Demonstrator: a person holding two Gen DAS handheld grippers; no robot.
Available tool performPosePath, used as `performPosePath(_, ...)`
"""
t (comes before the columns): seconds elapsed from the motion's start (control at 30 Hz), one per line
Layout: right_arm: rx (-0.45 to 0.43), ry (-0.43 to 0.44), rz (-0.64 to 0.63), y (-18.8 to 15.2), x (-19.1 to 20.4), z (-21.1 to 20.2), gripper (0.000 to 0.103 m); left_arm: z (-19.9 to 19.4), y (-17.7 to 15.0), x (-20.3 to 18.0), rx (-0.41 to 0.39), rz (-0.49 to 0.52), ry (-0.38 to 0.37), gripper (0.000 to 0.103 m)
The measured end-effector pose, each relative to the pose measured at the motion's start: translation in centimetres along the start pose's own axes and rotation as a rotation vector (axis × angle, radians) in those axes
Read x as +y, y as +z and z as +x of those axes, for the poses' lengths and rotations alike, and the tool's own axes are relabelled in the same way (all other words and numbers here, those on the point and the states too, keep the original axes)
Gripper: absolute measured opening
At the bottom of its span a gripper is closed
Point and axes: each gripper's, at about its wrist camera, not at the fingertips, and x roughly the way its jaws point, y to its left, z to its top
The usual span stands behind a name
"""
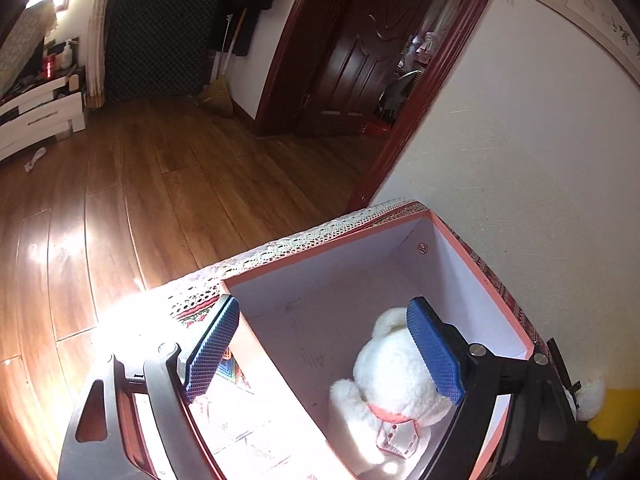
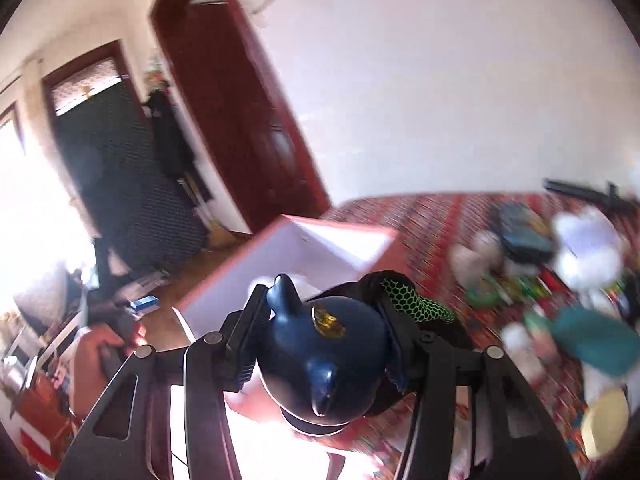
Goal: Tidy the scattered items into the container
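The right gripper (image 2: 320,344) pinches a glossy dark-blue rounded toy (image 2: 324,364); its slick curved shell may slip out short of the pink-rimmed white cardboard box (image 2: 320,240). The left gripper (image 1: 328,352) is spread over the white plush bear (image 1: 392,380) lying in the box, so the two could collide.

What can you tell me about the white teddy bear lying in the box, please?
The white teddy bear is a fluffy plush toy with round ears, a red collar and a pale patterned bib. It lies inside the open box, a white-lined carton with a pink rim, low against the near wall in a sunlit patch. The left claw hangs open above it, blue pads clear of the fur. Its face is not visible.
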Motion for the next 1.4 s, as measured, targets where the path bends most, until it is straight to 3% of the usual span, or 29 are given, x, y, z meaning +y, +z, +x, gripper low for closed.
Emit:
performPosePath(0.23,0.036,0.084,-0.143,1.6,7.5,7.7,0.05,-1.2,0.4,1.3,-0.011,-0.014,-0.016,0.086)
performPosePath(0.3,0.064,0.085,-0.167,1.2,8.2,9.4,0.06,-1.5,0.6,1.6,-0.014,-0.025,-0.02,0.086)
performPosePath(0.33,0.065,0.083,-0.177,1.0,8.6,9.9,0.076,-1.5,0.7,1.7,-0.014,-0.029,-0.023,0.086)
performPosePath(0.57,0.023,0.058,-0.178,0.8,7.4,7.6,0.08,-2.2,0.9,2.5,-0.017,-0.037,-0.032,0.086)
performPosePath(0.7,0.016,0.014,-0.121,0.5,4.4,5.4,0.08,-2.4,0.9,2.6,-0.021,-0.034,-0.033,0.086)
performPosePath(0.9,0.035,-0.09,-0.001,-2.6,-1.6,1.5,0.081,-3.0,0.7,1.2,-0.024,0.0,-0.047,0.086)
performPosePath(1.1,0.173,-0.183,0.25,-9.0,-10.5,-0.1,0.081,-3.2,-0.6,-2.3,-0.007,0.083,-0.087,0.086)
performPosePath(1.23,0.325,-0.129,0.508,-14.1,-16.0,1.4,0.081,-3.6,-1.7,-4.4,-0.001,0.123,-0.106,0.086)
performPosePath(1.33,0.381,0.001,0.719,-17.0,-18.2,2.7,0.07,-4.0,-1.9,-5.2,-0.002,0.133,-0.115,0.086)
performPosePath(1.4,0.426,0.02,0.776,-18.4,-18.7,3.5,0.065,-4.2,-2.0,-5.5,-0.004,0.134,-0.118,0.086)
